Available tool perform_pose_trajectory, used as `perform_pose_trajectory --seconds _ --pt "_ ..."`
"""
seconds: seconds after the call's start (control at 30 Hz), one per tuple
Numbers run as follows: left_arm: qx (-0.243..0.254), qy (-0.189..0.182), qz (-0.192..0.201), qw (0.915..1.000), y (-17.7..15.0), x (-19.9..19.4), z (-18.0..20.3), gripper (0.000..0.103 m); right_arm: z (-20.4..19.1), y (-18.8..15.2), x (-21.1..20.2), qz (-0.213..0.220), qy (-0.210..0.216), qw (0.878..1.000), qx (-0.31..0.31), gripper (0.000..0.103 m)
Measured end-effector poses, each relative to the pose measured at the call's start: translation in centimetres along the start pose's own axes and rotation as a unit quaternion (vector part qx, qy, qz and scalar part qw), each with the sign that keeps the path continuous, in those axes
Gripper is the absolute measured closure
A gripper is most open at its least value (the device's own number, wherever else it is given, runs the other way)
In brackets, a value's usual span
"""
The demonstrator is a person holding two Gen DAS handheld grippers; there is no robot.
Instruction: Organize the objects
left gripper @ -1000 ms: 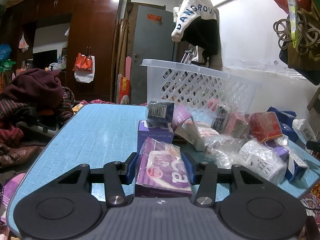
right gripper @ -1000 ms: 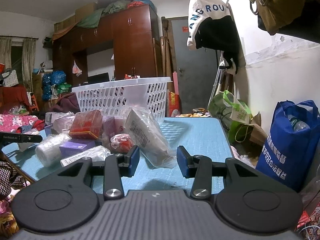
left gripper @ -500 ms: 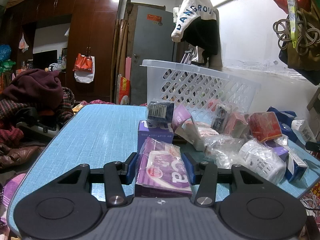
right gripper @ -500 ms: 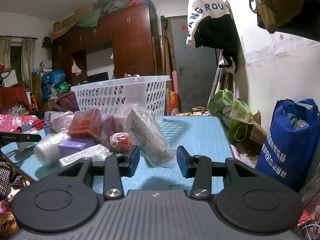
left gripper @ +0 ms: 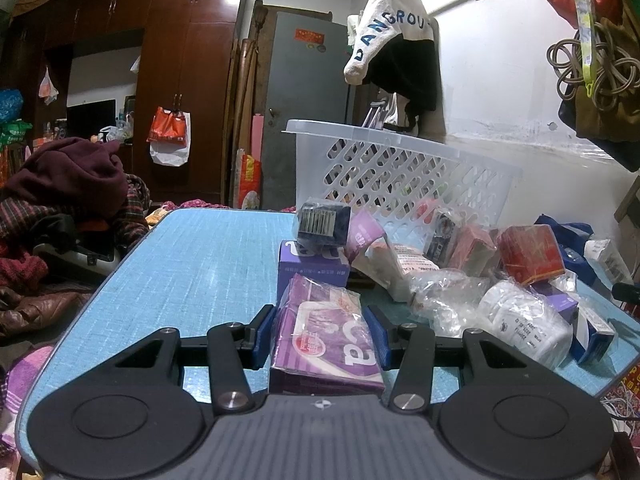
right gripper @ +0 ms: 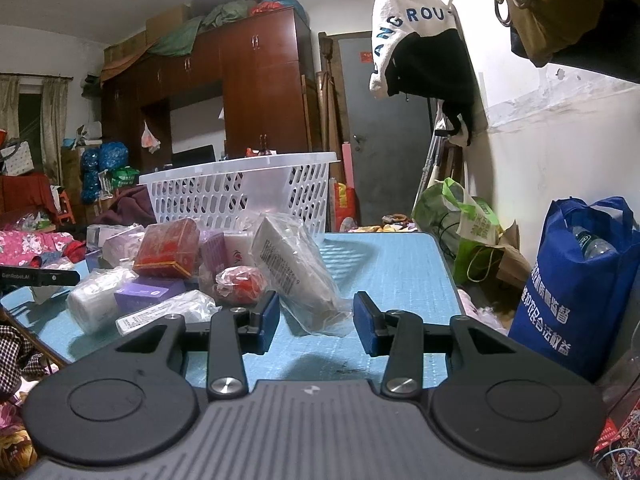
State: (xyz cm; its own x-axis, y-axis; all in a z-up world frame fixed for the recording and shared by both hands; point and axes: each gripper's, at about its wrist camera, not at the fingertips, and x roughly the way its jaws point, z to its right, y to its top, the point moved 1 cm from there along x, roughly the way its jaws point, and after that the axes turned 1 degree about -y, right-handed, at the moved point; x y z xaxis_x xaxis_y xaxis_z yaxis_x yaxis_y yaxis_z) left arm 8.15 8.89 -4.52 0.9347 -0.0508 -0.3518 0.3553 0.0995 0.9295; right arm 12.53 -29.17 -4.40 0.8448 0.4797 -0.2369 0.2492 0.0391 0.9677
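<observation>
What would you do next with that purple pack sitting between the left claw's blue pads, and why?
Probably lift it and carry it toward the white basket. The left gripper has its pads against both sides of the purple tissue pack, which seems gripped, and the basket stands open-topped behind the pile. The right gripper is open, holding nothing.

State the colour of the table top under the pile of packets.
Light blue with a fine woven texture, clearest on the table top in the left wrist view.

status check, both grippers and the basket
Left gripper shut on purple tissue pack. Right gripper open, empty. Basket behind packet pile.
</observation>
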Motion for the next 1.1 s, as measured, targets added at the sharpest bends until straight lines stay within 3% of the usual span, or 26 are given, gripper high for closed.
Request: perform_pose_trajectory --seconds 0.27,0.47,0.6,0.7,0.8,0.83,0.87,0.9,0.97,1.03,1.1 --pt "-0.012 -0.022 0.012 0.9996 1.4 -0.9 -0.3 0.051 -0.1 1.5 -0.2 0.014 0.005 1.0 -0.001 0.059" --pt "0.019 -0.049 0.061 0.9967 8.2 -1.2 1.1 0.051 -1.7 7.9 1.2 0.058 0.047 0.997 -0.014 0.059" --pt "0.04 -0.067 0.062 0.995 14.3 2.2 3.1 0.051 -4.0 12.8 6.2 0.048 0.075 0.995 -0.035 0.059" --pt "0.048 -0.065 0.032 0.9962 17.4 6.6 4.6 0.051 -6.0 15.3 10.5 0.024 0.078 0.995 -0.056 0.059" --pt "0.041 -0.063 0.001 0.9972 18.5 10.6 5.2 0.05 -7.2 16.2 13.6 0.0 0.072 0.995 -0.074 0.059" --pt "0.041 -0.057 -0.005 0.9975 18.7 11.8 5.3 0.042 -7.4 16.2 14.5 -0.006 0.07 0.995 -0.076 0.058" --pt "0.044 -0.049 -0.014 0.9977 18.9 13.0 5.2 0.023 -7.6 16.1 15.5 -0.017 0.064 0.994 -0.082 0.057" --pt "0.039 -0.039 -0.02 0.9983 18.9 13.8 5.1 0.017 -7.9 16.0 16.1 -0.026 0.054 0.994 -0.088 0.054" --pt "0.034 -0.033 -0.017 0.9987 18.7 13.6 4.8 0.014 -7.8 15.6 16.1 -0.03 0.039 0.995 -0.085 0.036" --pt "0.038 -0.04 0.001 0.9985 17.9 11.5 4.5 0.014 -7.7 14.9 14.1 -0.017 0.046 0.995 -0.083 0.004" --pt "0.042 -0.04 0.015 0.9982 15.8 8.1 3.9 0.01 -7.7 13.6 10.6 0.007 0.047 0.995 -0.092 0.0"
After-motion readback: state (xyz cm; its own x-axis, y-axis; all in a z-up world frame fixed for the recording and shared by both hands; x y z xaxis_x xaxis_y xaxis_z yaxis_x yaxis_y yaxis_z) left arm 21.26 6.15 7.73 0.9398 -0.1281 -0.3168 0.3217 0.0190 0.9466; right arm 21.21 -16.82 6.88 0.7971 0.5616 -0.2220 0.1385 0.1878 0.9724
